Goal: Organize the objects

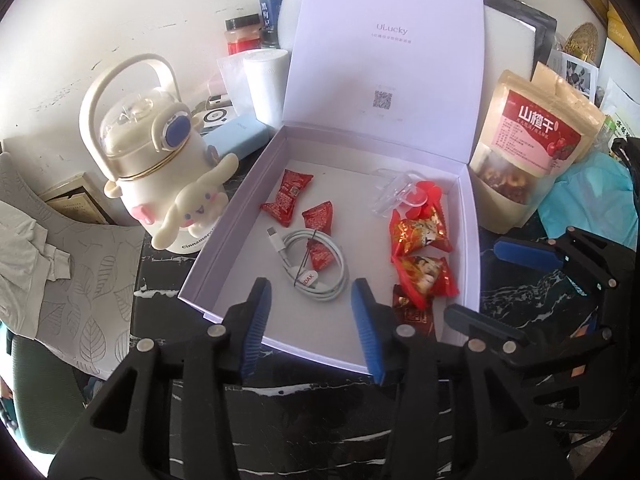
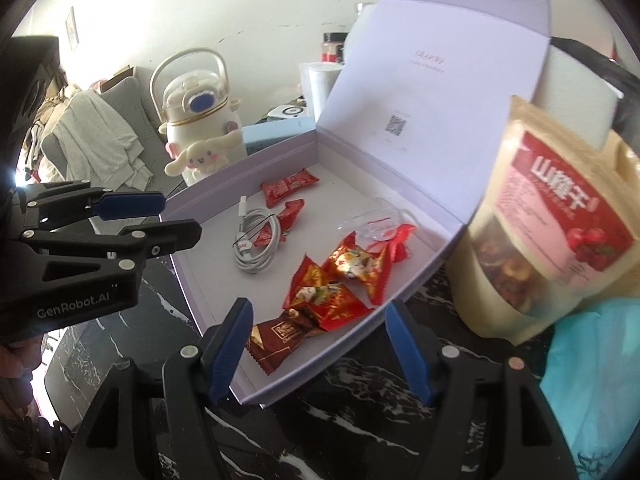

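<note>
An open lavender box (image 1: 224, 248) (image 2: 360, 152) stands on the dark marble table, its lid upright. It holds a coiled white cable (image 1: 316, 268) (image 2: 256, 248), red candy packets (image 1: 288, 196) (image 2: 288, 186), red-and-gold candies (image 1: 424, 256) (image 2: 340, 280), a brown chocolate packet (image 1: 412, 312) (image 2: 280, 336) and a clear plastic clip (image 1: 394, 192) (image 2: 372, 220). My left gripper (image 1: 310, 300) (image 2: 182, 216) hangs open over the box's near edge, just short of the cable. My right gripper (image 2: 319, 312) (image 1: 472, 280) is open over the front corner, the brown packet showing between its fingers, ungripped.
A white cartoon-dog bottle (image 1: 168, 168) (image 2: 200, 136) stands left of the box. A tan dried-fruit pouch (image 1: 528, 148) (image 2: 560, 220) leans at its right, with teal plastic (image 1: 592, 196) behind. Jars, a paper roll and a blue power bank (image 1: 236, 140) crowd the back. A grey cushion (image 1: 80, 280) lies left.
</note>
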Demonstrator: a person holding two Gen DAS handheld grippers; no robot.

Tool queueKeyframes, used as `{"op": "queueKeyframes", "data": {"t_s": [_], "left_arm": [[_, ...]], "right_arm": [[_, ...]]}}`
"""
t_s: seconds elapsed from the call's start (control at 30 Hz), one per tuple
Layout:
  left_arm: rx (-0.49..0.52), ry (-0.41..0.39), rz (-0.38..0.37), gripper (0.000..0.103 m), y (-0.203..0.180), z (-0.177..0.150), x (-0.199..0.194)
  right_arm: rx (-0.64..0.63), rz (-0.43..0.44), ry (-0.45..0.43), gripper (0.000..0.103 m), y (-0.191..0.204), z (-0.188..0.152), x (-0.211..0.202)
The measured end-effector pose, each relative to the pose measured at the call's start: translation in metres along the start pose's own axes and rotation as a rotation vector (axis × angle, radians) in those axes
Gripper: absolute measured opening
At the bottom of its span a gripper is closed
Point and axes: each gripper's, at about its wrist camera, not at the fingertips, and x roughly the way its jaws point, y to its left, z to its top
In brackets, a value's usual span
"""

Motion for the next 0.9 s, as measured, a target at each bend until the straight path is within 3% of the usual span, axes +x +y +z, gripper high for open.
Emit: {"op": "queueKeyframes", "data": {"t_s": [0.23,0.53,0.9], "left_arm": [[-0.010,-0.030,0.006,0.057,-0.005,-0.001,-0.017],[-0.033,-0.059,0.028,0.064,-0.005,-0.008,-0.048],[-0.006,-0.103,0.033,0.068,-0.019,-0.032,-0.096]], "right_arm": [[-0.004,-0.035,-0.034,0.073,0.003,-0.003,-0.025],[0.011,-0.081,-0.098,0.073,0.012,-0.010,-0.072],[0.051,-0.157,-0.110,0.073,0.022,-0.040,-0.117]]}}
